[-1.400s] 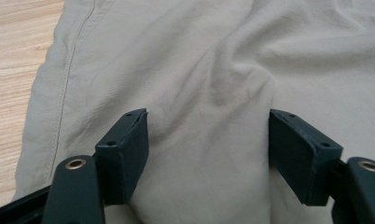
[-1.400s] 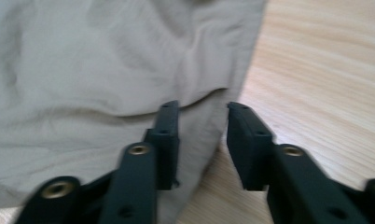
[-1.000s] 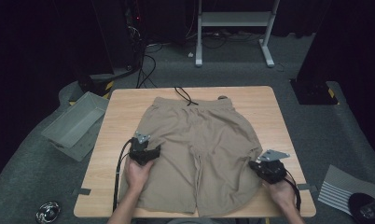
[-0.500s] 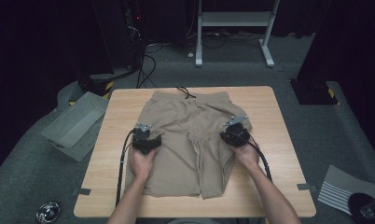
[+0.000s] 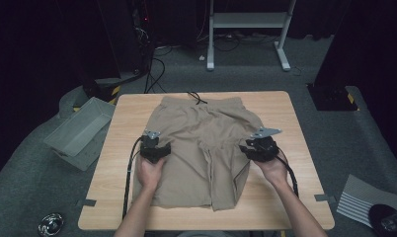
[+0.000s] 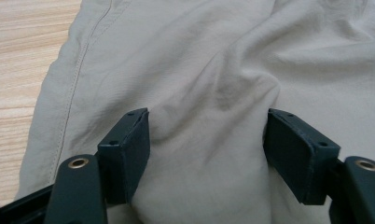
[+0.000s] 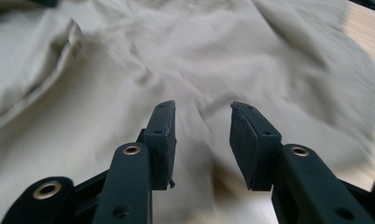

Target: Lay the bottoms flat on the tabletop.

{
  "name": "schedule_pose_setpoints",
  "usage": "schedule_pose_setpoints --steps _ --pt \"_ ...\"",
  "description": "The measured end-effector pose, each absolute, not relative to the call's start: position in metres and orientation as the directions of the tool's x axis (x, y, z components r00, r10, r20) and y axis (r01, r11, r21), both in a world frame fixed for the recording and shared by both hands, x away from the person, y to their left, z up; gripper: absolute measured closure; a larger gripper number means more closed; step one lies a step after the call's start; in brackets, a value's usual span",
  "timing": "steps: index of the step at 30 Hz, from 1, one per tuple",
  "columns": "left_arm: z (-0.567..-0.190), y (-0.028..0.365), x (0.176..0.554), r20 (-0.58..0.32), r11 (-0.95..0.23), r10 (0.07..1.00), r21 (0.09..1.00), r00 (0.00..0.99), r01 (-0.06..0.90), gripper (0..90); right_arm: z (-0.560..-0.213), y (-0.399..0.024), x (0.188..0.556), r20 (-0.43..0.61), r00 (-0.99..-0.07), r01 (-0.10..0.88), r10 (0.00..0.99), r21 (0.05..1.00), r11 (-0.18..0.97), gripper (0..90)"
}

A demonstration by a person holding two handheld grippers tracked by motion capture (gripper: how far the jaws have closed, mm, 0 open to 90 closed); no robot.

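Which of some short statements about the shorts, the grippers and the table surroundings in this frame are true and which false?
1. The beige shorts lie on the wooden table with the drawstring at the far edge. True.
2. The left gripper has its jaws clamped flat together. False: they stand wide apart with a hump of fabric between them.
3. The right gripper has its jaws apart over the shorts. True.
4. A grey tray sits on the table beside the shorts. False: it is on the floor off the table's left side.
5. Both grippers are over the shorts. True.
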State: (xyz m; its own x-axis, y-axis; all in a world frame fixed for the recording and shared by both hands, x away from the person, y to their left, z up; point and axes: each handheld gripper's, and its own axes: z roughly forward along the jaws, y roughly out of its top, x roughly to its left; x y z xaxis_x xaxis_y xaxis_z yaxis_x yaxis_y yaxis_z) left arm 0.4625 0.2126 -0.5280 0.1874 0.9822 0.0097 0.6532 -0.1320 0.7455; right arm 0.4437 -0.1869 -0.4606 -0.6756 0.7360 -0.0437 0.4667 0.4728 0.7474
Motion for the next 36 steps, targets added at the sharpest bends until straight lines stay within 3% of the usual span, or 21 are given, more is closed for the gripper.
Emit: schedule_pose_setpoints --steps 9,13,15,20,23,25,33,36 --pt "-0.528 0.212 0.462 0.009 -0.132 0.982 0.745 0.189 0.653 31.6 -0.488 -0.205 0.437 0.042 -0.639 0.532 0.768 0.745 0.402 63.2" --pt "-0.528 0.212 0.462 0.009 -0.134 0.981 0.745 0.191 0.653 31.6 -0.497 -0.195 0.438 -0.002 -0.665 0.511 0.747 0.729 0.456 88.8" --pt "-0.528 0.212 0.462 0.009 -0.134 0.982 0.745 0.191 0.653 31.6 -0.498 -0.195 0.43 -0.048 -0.669 0.493 0.742 0.719 0.49 89.8" --pt "-0.528 0.212 0.462 0.009 -0.134 0.981 0.745 0.192 0.653 31.6 -0.493 -0.214 0.4 -0.131 -0.653 0.479 0.746 0.692 0.541 89.9" --pt "-0.528 0.212 0.462 0.009 -0.135 0.981 0.746 0.193 0.652 31.6 -0.489 -0.233 0.387 -0.11 -0.631 0.499 0.768 0.7 0.511 89.6" --pt "-0.528 0.212 0.462 0.009 -0.135 0.981 0.746 0.193 0.652 31.6 -0.485 -0.237 0.384 -0.11 -0.613 0.485 0.782 0.729 0.483 82.1" --pt "-0.528 0.212 0.462 0.009 -0.135 0.981 0.746 0.193 0.652 31.7 -0.494 -0.199 0.42 -0.042 -0.627 0.466 0.778 0.78 0.418 65.7" --pt "-0.528 0.212 0.462 0.009 -0.135 0.981 0.746 0.193 0.652 31.7 -0.499 -0.186 0.432 -0.033 -0.632 0.484 0.774 0.763 0.428 65.8"
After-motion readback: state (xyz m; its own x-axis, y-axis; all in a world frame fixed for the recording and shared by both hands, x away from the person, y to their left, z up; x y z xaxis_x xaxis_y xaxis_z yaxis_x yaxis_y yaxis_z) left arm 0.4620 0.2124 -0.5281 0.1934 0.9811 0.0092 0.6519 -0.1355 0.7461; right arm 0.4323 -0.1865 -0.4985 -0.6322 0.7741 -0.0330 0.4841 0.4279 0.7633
